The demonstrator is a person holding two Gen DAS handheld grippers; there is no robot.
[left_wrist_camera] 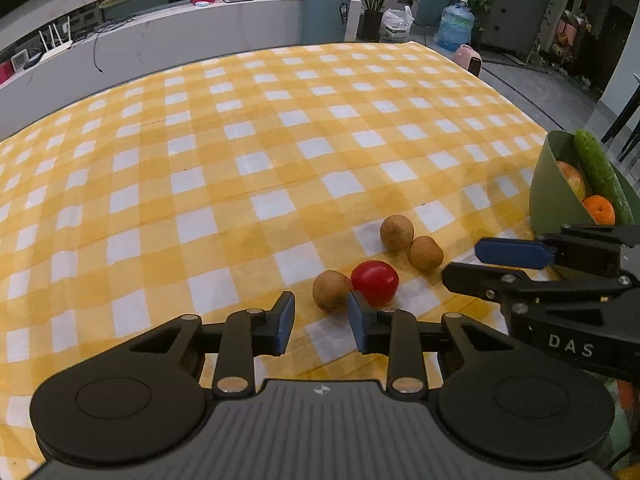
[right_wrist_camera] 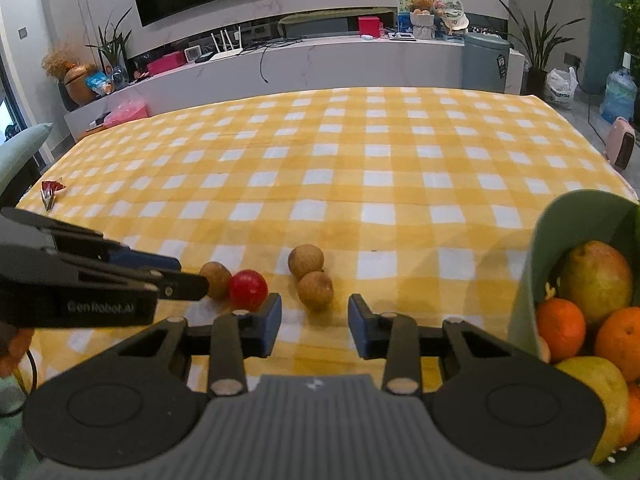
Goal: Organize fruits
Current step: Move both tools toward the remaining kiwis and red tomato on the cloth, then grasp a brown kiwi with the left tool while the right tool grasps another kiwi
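Observation:
Three small brown round fruits and a red one (left_wrist_camera: 375,282) lie on the yellow checked tablecloth near its front edge. My left gripper (left_wrist_camera: 320,312) is open, with the nearest brown fruit (left_wrist_camera: 331,291) just ahead of its gap and the red fruit by its right finger. My right gripper (right_wrist_camera: 314,312) is open too, and the closest brown fruit (right_wrist_camera: 316,290) lies just beyond its fingertips with another (right_wrist_camera: 306,261) behind it. Neither gripper holds anything. A green bowl (right_wrist_camera: 536,280) at the right holds oranges, a mango and a cucumber (left_wrist_camera: 600,172).
The two grippers stand close together, the right gripper (left_wrist_camera: 464,262) reaching in from the right of the left wrist view. A red wrapper (right_wrist_camera: 52,190) lies at the table's far left edge. A grey-green chair (right_wrist_camera: 20,152) stands beyond that edge.

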